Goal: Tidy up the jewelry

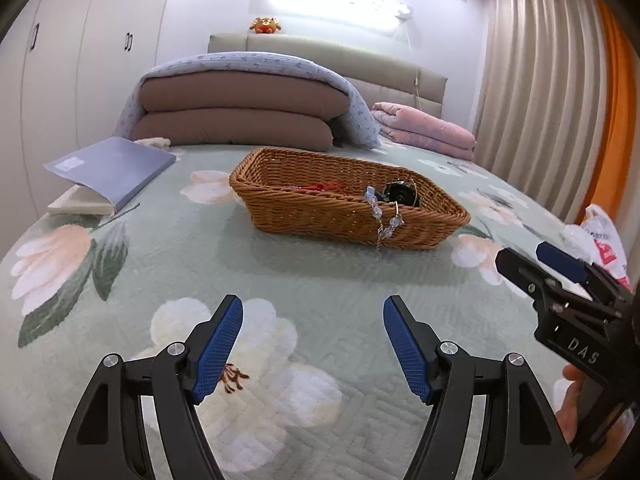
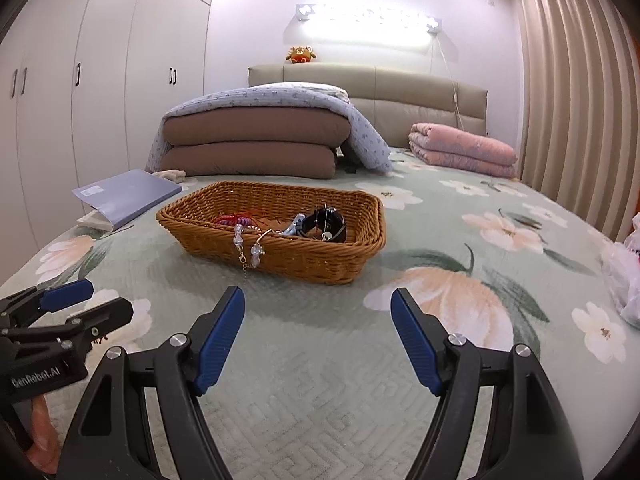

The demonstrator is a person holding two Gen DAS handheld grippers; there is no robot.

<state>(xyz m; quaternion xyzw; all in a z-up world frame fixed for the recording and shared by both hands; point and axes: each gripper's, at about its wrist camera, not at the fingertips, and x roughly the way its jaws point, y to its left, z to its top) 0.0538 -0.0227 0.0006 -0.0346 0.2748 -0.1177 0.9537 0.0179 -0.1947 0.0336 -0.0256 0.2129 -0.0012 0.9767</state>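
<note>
A brown wicker basket [image 1: 320, 216] [image 2: 304, 256] sits on the flowered bedspread ahead of both grippers. A clear bead bracelet [image 1: 386, 220] [image 2: 246, 246] with a thin chain hangs over the basket's near rim. Inside lie a black watch [image 1: 400, 196] [image 2: 326, 222] and something red [image 1: 324, 187] [image 2: 240, 218]. My left gripper [image 1: 312, 344] is open over the bedspread, well short of the basket, nothing between its blue pads. My right gripper [image 2: 318, 340] is open too and empty. Each gripper shows at the edge of the other's view.
A grey folder [image 1: 108, 170] [image 2: 128, 196] rests on a book at the left. Folded brown and blue quilts [image 1: 240, 108] [image 2: 256, 132] and a pink one [image 1: 424, 128] [image 2: 460, 146] lie by the headboard. A plastic bag [image 1: 600, 240] [image 2: 624, 276] sits at the right edge.
</note>
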